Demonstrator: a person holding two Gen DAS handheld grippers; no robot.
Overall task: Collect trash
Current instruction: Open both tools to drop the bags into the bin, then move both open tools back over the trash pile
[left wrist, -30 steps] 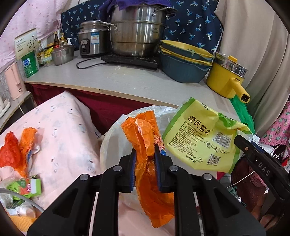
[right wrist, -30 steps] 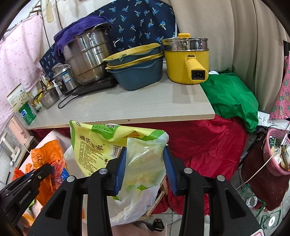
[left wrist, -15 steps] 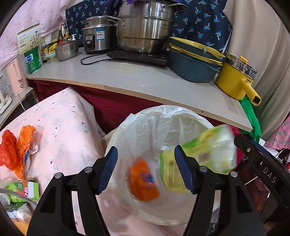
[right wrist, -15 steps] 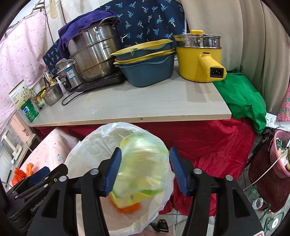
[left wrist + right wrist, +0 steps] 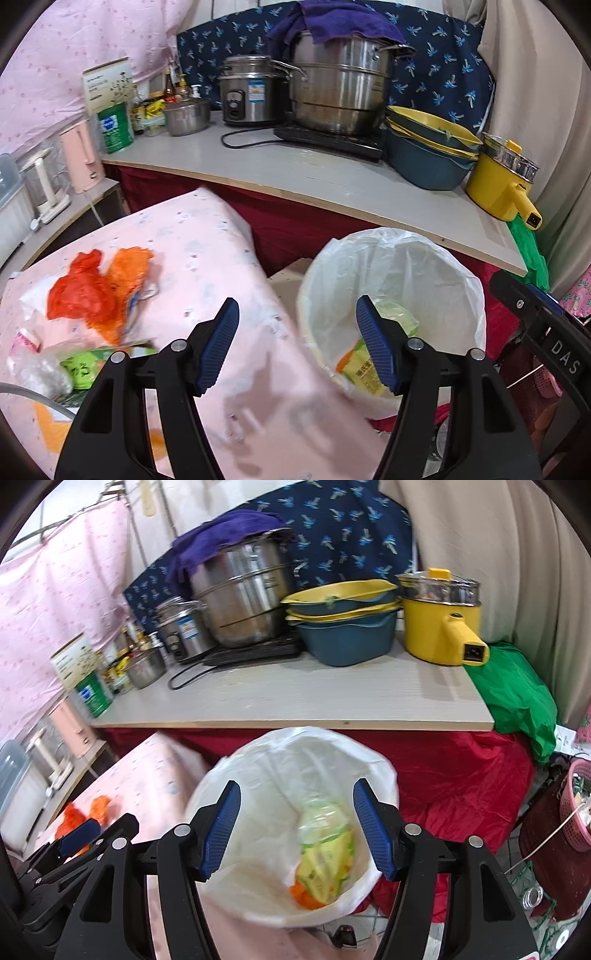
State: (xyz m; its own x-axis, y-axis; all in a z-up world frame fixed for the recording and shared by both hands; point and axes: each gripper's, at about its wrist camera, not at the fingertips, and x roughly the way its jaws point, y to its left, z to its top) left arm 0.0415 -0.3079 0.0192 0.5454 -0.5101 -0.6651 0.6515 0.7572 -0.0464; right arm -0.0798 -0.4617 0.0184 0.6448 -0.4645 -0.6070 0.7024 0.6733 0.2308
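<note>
Pink kettle [image 5: 82, 157]: we log it at the far left, on a low side shelf.
Pink cloth [image 5: 207, 258]: we find it covering the near surface left of the bin.
Orange bags [image 5: 96, 291]: crumpled red and orange plastic, lying on the pink cloth, well apart from the bin.
Green carton [image 5: 79, 365]: we note it just below the orange bags, beside clear plastic scraps; blurred.
Left gripper [image 5: 297, 347]: we record its jaws spread wide with nothing between them, over the edge of the pink cloth and the bin rim.
Bin [image 5: 443, 258]: lined with a white bag, standing on the floor in front of the counter [image 5: 332, 184].
Yellow packet [image 5: 327, 860]: we see it inside the bin, near the bottom, with an orange scrap [image 5: 303, 891] beneath it.
Right gripper [image 5: 297, 829]: jaws wide apart and empty, directly above the bin mouth.
Steel pot [image 5: 343, 96]: on the counter, a purple towel [image 5: 332, 22] draped over it.
Blue basins [image 5: 428, 155]: stacked right of the steel pot.
Yellow pot [image 5: 506, 184]: at the counter's right end.
</note>
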